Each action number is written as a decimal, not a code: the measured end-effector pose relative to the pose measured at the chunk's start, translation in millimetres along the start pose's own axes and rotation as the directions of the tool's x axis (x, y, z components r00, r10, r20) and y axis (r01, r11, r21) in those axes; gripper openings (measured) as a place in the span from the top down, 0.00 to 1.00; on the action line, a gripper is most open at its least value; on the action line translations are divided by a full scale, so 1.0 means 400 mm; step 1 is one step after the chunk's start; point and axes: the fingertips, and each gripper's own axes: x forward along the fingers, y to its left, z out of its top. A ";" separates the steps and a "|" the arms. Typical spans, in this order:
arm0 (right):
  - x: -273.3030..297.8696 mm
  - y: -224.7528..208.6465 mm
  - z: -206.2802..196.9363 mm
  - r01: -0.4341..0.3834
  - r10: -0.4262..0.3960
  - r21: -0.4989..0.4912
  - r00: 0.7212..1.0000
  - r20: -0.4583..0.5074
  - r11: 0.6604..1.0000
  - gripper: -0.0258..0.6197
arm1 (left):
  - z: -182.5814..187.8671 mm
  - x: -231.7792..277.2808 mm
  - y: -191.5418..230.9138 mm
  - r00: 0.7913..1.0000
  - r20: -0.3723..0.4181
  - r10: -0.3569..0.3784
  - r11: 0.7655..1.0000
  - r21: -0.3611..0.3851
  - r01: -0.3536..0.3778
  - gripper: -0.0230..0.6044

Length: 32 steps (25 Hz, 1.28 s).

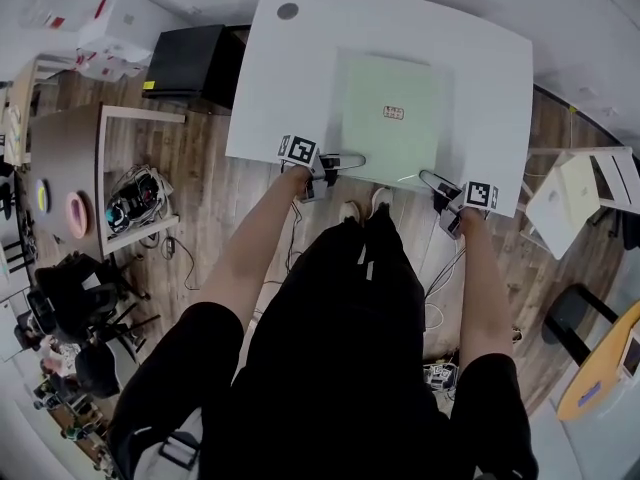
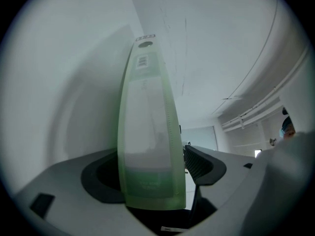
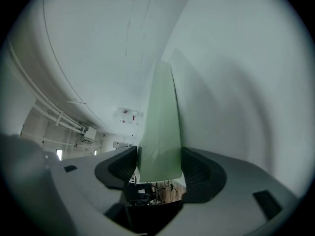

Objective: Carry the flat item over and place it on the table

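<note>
The flat item (image 1: 372,133), a pale green sheet with a small label at its middle, lies spread on the white table (image 1: 290,78). It reaches away from both claws toward the far side, its long axis running near to far. Its near edge sits about at the table's near edge, where the two claws meet it.

The left gripper (image 1: 350,160) has the near-left corner and the right gripper (image 1: 432,180) the near-right corner, so neither hand is nearer than the other. In the left gripper view the green sheet fills the space between the pads (image 2: 202,166), and I see no clear gap on either face. In the right gripper view the sheet's end likewise sits pinched between the pads (image 3: 120,168), with floor showing below it. Both claws read as clamped on the sheet.

The placing looks nearly done. What is left, I judge, is to let go and draw both claws back toward the near side. That way is open over the floor, with only the person's shoes (image 1: 362,208) below. Bare tabletop lies left, right and far of the sheet, and a round grommet (image 1: 288,11) sits well apart at the far left
</note>
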 end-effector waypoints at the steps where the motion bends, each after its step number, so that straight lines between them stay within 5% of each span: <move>1: 0.000 0.000 -0.002 -0.002 0.002 -0.002 1.000 0.006 1.000 0.51 | -0.003 0.000 -0.001 1.000 -0.007 0.000 1.000 0.001 0.000 0.38; 10: 0.002 -0.007 -0.012 0.045 -0.045 -0.022 0.999 -0.006 0.999 0.51 | 0.008 -0.019 0.017 0.997 0.033 0.069 0.997 -0.033 -0.068 0.38; 32: 0.031 0.002 -0.031 0.070 -0.069 -0.025 0.998 0.008 0.997 0.52 | 0.008 -0.103 0.029 0.991 0.094 0.093 0.996 -0.023 -0.091 0.38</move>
